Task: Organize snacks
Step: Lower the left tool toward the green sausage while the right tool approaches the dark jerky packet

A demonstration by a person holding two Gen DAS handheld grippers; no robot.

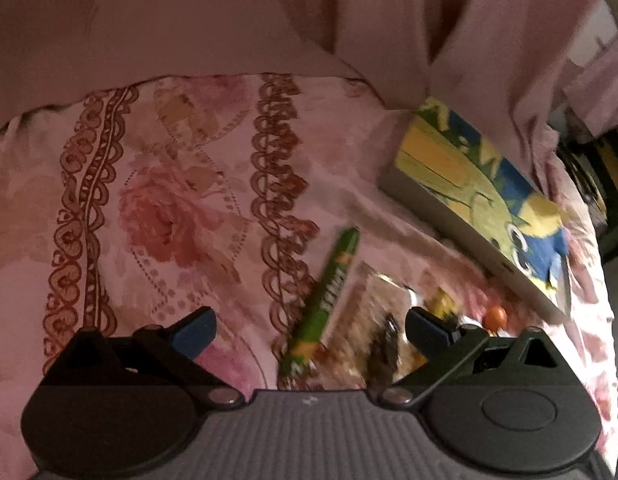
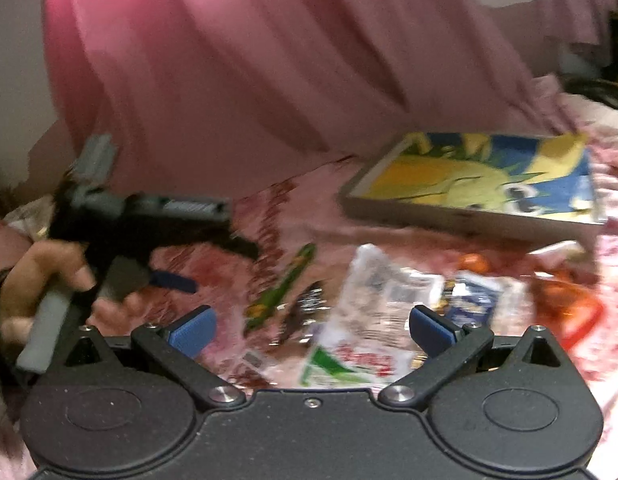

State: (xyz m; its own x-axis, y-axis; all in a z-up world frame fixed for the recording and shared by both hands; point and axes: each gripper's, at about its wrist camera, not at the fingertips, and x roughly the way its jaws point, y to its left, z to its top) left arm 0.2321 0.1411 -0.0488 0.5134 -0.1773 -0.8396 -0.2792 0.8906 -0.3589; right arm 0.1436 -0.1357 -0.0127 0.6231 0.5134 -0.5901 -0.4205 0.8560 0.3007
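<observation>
Lying blurred on floral sheet [image 1: 157,200]: green stick pkt [image 1: 329,300], white wrappers [image 2: 373,300].

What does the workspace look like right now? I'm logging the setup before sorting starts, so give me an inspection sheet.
Surface: floral pink bedsheet, wrinkled, dim light.
Job's things: green snack stick lying flat; white wrapper, blue packet and orange-red packet in a loose pile; all blurred.
Box: flat cartoon-print box lies closed beyond the pile.
Clutter: small orange ball near the box.
Grippers: left gripper open, empty, above the sheet; right gripper open, empty, over the pile. A hand grips the left one.
Cables: nothing seen.
Surroundings: pink curtain behind the bed.
</observation>
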